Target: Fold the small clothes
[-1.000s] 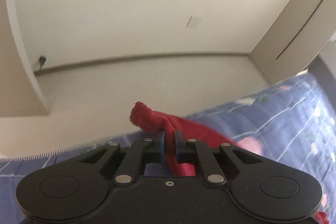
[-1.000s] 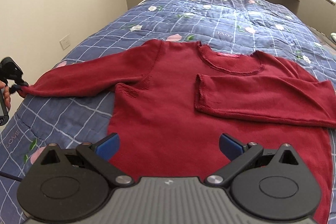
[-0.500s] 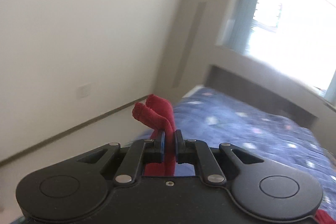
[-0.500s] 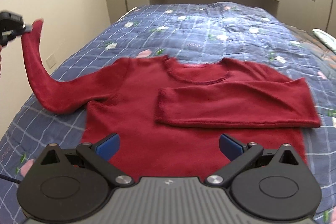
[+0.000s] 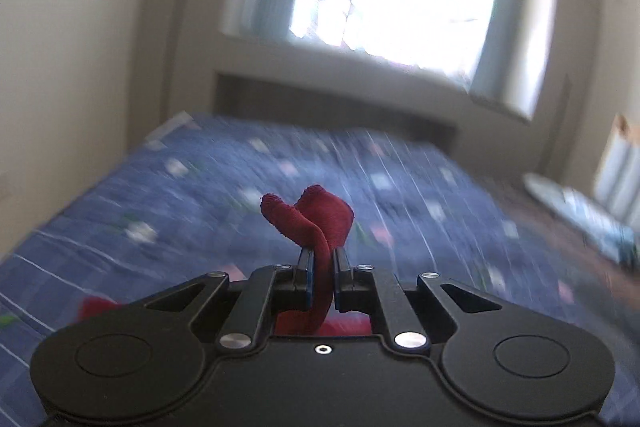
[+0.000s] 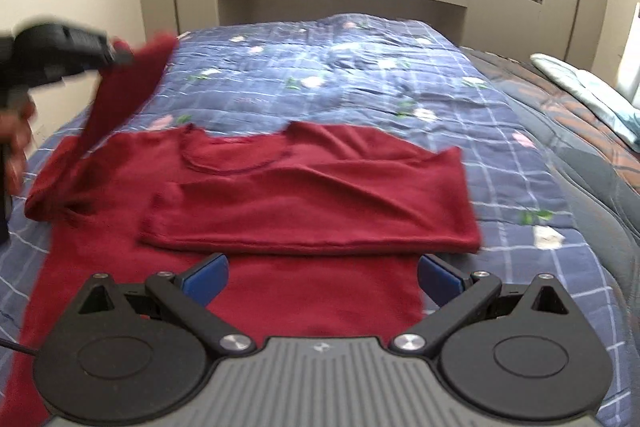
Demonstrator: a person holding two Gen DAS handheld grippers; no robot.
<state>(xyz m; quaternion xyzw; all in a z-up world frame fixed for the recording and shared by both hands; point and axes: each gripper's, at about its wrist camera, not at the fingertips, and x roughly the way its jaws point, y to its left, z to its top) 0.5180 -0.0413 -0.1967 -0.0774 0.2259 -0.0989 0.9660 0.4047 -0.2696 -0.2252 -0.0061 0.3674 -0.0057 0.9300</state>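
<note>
A dark red knit sweater [image 6: 256,291] lies flat on the blue quilted bed [image 6: 360,75], neck toward the headboard. Its right sleeve [image 6: 320,211] is folded across the chest. My left gripper [image 5: 322,267] is shut on the cuff [image 5: 316,215] of the other sleeve. In the right wrist view that left gripper [image 6: 120,57] holds the sleeve [image 6: 120,95] lifted in the air at the far left, above the sweater's shoulder. My right gripper [image 6: 322,275] hangs open over the sweater's lower body, with nothing between its blue pads.
A headboard alcove [image 6: 340,7] and a bright window lie beyond the bed. A wall runs along the bed's left side. To the right lies another bed with a light pillow [image 6: 588,87]. A person's hand [image 6: 16,147] grips the left tool's handle.
The left gripper has lifted the sleeve cuff off the bed's left edge and swung it up and inward while turning toward the window. The right gripper has moved forward over the sweater.
</note>
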